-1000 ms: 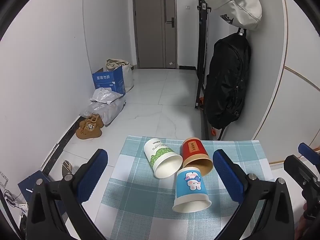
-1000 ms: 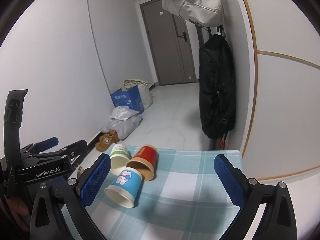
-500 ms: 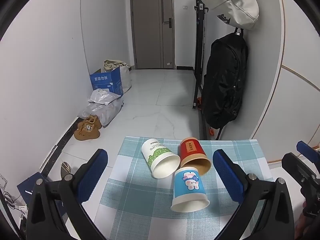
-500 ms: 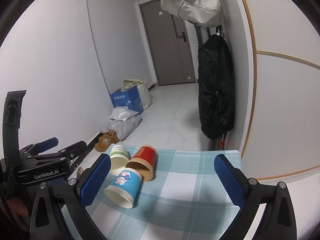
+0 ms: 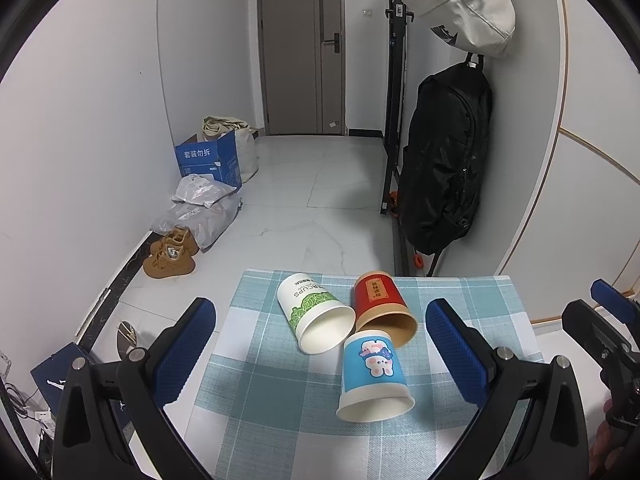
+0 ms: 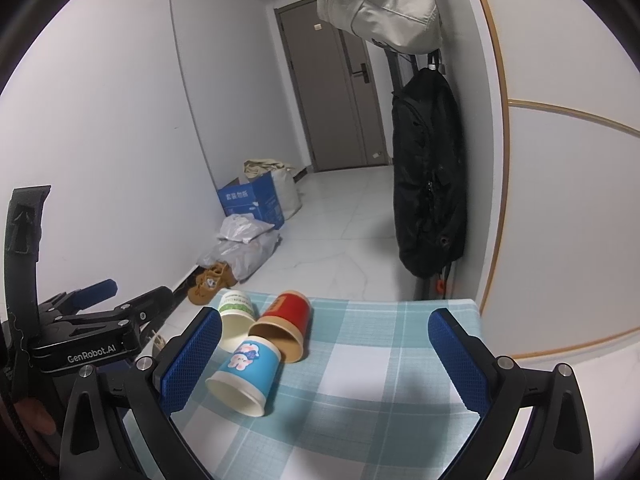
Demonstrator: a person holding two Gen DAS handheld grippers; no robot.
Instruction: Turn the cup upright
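Note:
Three paper cups lie on their sides, touching, on a blue checked cloth (image 5: 272, 392): a white-and-green cup (image 5: 314, 312), a red cup (image 5: 382, 302) and a blue cartoon cup (image 5: 374, 376), mouths toward me. My left gripper (image 5: 320, 354) is open and empty, hovering in front of them. In the right wrist view the blue cup (image 6: 246, 372), red cup (image 6: 286, 326) and white cup (image 6: 236, 318) lie at the left. My right gripper (image 6: 326, 364) is open and empty, to the cups' right.
The table's far edge drops to a tiled hallway floor. A black backpack (image 5: 442, 160) hangs on the right wall, with a white bag (image 5: 460, 4) above. A blue box (image 5: 210, 160), plastic bags and brown shoes (image 5: 170, 254) line the left wall.
The left wrist view has shifted slightly, so the cups sit a little lower and nearer. Both grippers stay open; the cups have not moved.

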